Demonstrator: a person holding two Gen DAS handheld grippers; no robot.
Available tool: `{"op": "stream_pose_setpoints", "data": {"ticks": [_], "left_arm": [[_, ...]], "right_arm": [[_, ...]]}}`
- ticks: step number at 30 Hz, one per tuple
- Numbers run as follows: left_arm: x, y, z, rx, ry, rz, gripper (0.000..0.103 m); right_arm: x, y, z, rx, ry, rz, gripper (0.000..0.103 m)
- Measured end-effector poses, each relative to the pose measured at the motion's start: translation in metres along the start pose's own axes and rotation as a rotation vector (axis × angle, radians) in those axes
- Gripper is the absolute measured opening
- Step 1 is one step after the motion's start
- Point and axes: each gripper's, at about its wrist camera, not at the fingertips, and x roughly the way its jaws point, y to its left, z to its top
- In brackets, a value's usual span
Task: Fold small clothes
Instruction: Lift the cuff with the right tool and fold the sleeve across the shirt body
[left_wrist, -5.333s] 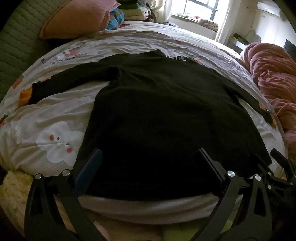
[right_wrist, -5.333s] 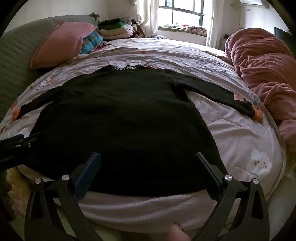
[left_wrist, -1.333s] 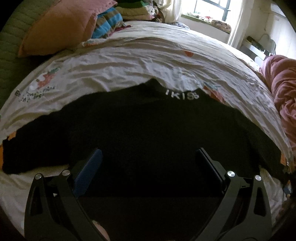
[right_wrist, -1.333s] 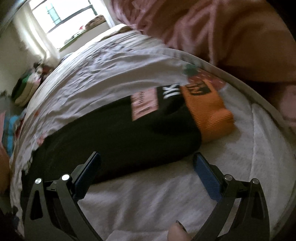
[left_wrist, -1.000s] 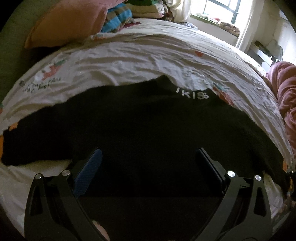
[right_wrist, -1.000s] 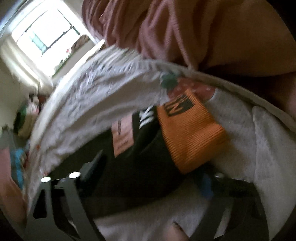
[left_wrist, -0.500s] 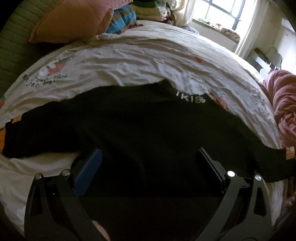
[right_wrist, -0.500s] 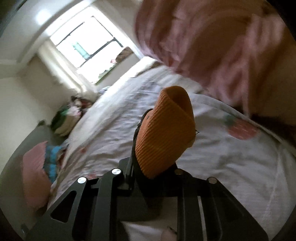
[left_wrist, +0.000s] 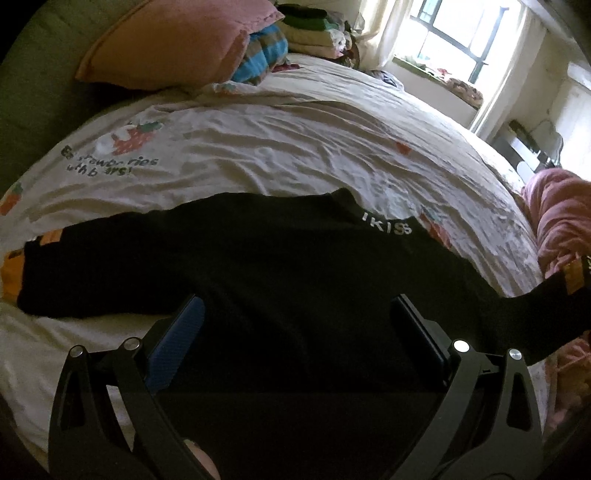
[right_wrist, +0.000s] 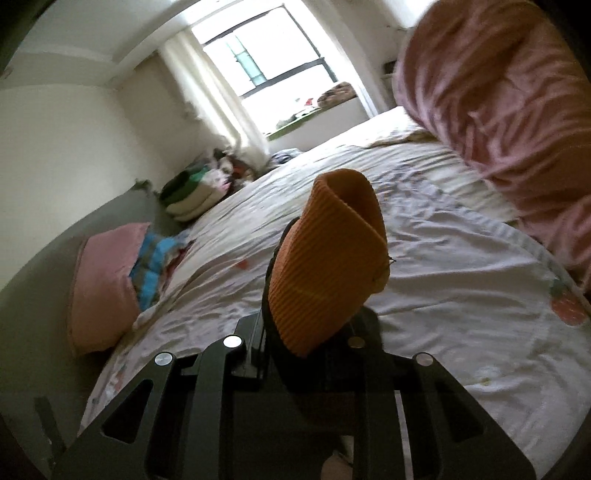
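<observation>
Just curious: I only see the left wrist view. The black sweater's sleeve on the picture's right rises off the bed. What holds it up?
Observer: The right gripper is shut on that sleeve's orange ribbed cuff.
Visitor: Is the cuff squashed flat?
Observer: No, its free end stands above the jaws, curled open like a tube.
Visitor: What lies under it?
Observer: Bare white printed bedsheet, nothing else close by.

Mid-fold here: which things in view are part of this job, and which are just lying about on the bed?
Part of the job:
black top
its orange cuff, clamped in the right gripper
left gripper, open over the top

Just lying about:
pink pillow
striped cloth
folded pile
pink blanket
</observation>
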Motion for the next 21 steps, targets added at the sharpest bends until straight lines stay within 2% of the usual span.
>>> {"op": "stream_pose_setpoints", "data": {"ticks": [11,21], "left_arm": [[0.002,0.031,0.005,-0.091,0.012,-0.081,0.094],[0.011,0.065,0.005,-0.207,0.033,-0.179,0.094]], "right_arm": [[0.041,0.097,-0.029,-0.157,0.074,0.112,0.02],[0.09,0.143,-0.083,-0.254,0.198,0.149,0.02]]}}
